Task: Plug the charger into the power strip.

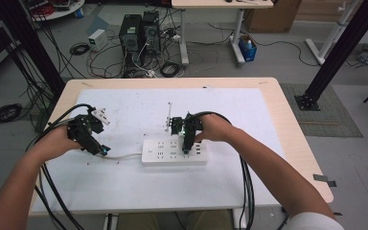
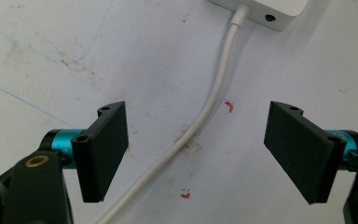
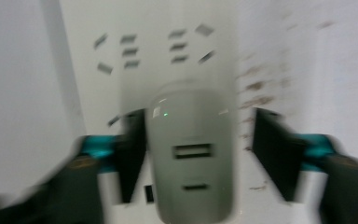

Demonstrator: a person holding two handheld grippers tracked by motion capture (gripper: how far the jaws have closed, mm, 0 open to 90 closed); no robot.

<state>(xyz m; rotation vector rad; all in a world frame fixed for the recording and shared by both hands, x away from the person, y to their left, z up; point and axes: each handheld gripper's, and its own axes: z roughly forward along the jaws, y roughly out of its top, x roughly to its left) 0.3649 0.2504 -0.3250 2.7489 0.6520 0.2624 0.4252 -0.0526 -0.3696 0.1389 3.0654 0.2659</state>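
A white power strip [image 1: 172, 152] lies flat in the middle of the white mat, its white cable [image 1: 124, 156] running off to the left. My right gripper [image 1: 188, 146] points down over the strip's right half. In the right gripper view a white USB charger [image 3: 191, 154] with a small green light stands plugged into the strip [image 3: 154, 46]. The right gripper [image 3: 203, 149] is open around it, with a gap at the right pad. My left gripper [image 1: 100, 149] hovers at the cable. Its jaws [image 2: 200, 144] are open wide, with the cable [image 2: 214, 93] on the mat between them, untouched.
A small white plug-like part [image 1: 100, 116] lies on the mat behind my left hand, and a thin white upright piece [image 1: 168, 117] stands behind the strip. The mat covers most of the wooden table [image 1: 287, 120]. Computer towers [image 1: 139, 33] and cables sit on the floor beyond.
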